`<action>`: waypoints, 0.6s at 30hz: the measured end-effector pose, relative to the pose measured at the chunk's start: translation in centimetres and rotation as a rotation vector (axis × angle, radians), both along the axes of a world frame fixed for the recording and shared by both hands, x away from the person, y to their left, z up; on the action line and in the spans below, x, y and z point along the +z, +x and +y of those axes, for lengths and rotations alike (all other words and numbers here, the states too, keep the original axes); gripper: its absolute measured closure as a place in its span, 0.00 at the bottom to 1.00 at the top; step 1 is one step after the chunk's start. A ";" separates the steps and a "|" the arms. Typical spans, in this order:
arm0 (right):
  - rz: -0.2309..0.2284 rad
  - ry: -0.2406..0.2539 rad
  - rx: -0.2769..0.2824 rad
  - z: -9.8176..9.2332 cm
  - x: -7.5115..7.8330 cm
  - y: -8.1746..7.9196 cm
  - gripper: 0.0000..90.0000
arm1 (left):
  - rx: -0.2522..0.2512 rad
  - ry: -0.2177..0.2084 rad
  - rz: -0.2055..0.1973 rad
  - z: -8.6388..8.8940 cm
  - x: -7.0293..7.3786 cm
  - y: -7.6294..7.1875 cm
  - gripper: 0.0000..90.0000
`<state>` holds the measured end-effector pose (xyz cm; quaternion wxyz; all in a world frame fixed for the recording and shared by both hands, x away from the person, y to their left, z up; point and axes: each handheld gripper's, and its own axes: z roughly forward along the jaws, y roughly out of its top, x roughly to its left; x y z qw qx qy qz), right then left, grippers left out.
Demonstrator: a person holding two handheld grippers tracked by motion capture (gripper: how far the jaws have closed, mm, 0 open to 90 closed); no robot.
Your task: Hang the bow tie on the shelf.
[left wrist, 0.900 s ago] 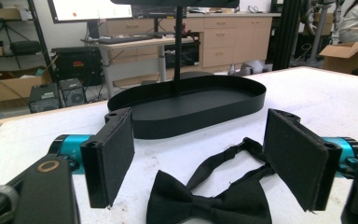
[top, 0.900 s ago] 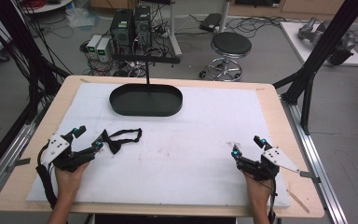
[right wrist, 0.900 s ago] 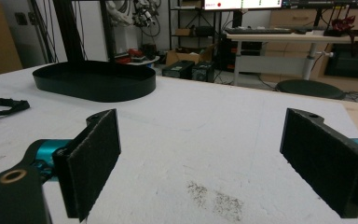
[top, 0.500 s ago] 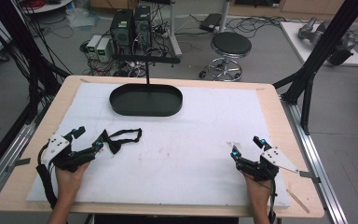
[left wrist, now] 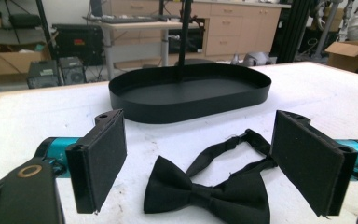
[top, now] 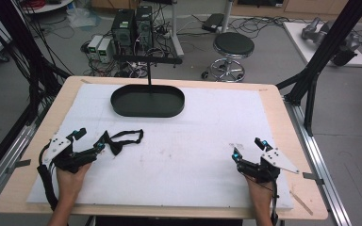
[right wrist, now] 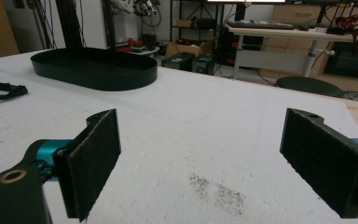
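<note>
the black oval tray (top: 148, 100) sits well ahead of both tongs, shallow, thin-walled, matte, and nothing lies in it; a thin black post rises at its far rim. the mat (top: 179, 155) under everything is white, foam-like and faintly scuffed, with a dark speckled smudge just ahead of the right tongs (right wrist: 200, 158). a black fabric bow tie (left wrist: 207, 196) with a looped strap lies flat on the mat, right between the left tongs' (left wrist: 198, 163) flat, black, felt-like pads (left wrist: 100, 156), touching neither. the left tongs are spread wide around it, holding nothing. the right tongs are also wide apart, over bare mat, gripping nothing, well apart from the bow tie.
</note>
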<state>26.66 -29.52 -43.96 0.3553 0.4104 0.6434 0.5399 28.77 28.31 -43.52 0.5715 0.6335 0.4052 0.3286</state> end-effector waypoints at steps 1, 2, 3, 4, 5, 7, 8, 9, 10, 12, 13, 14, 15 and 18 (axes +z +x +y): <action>0.000 0.000 0.000 0.0 0.0 0.0 0.13 | 0.006 0.005 0.010 -0.1 0.0 0.1 0.21; 0.000 -0.001 0.000 0.0 0.0 0.0 0.13 | 0.008 0.016 0.014 -0.2 0.0 0.1 0.21; 0.000 -0.001 0.001 0.0 0.0 0.0 0.13 | 0.015 0.029 0.020 -0.3 0.0 0.2 0.22; 0.000 -0.001 0.001 0.0 0.0 0.0 0.13 | 0.018 0.041 0.024 -0.4 0.0 0.3 0.22; 0.000 -0.001 0.000 0.0 0.0 0.0 0.13 | 0.018 0.055 0.022 -0.6 0.0 0.4 0.24; 0.000 -0.002 0.000 0.0 0.0 0.0 0.13 | 0.018 0.056 0.027 -0.7 0.0 0.4 0.27; -0.005 -0.006 0.002 0.0 0.0 0.0 0.13 | 0.014 0.053 0.034 -0.7 0.0 0.5 0.29; -0.006 -0.008 0.001 0.0 0.0 0.0 0.13 | 0.013 0.056 0.046 -0.8 0.0 0.6 0.29; -0.001 -0.005 0.002 0.1 0.0 0.0 0.13 | 0.016 0.059 0.055 -0.9 0.0 0.7 0.29; -0.002 -0.008 0.003 0.1 0.0 0.0 0.13 | 0.022 0.074 0.069 -1.1 0.0 1.0 0.28; -0.003 -0.010 0.002 0.1 0.0 0.0 0.13 | 0.029 0.078 0.079 -1.3 0.0 1.1 0.28; -0.003 -0.012 0.002 0.1 0.0 0.0 0.13 | 0.042 0.095 0.096 -1.4 0.0 1.2 0.29; -0.003 -0.011 0.002 0.1 0.0 0.0 0.13 | 0.043 0.102 0.112 -1.5 0.0 1.4 0.29; -0.004 -0.017 0.001 0.2 0.0 0.0 0.13 | 0.077 0.130 0.147 -1.9 0.1 1.7 0.32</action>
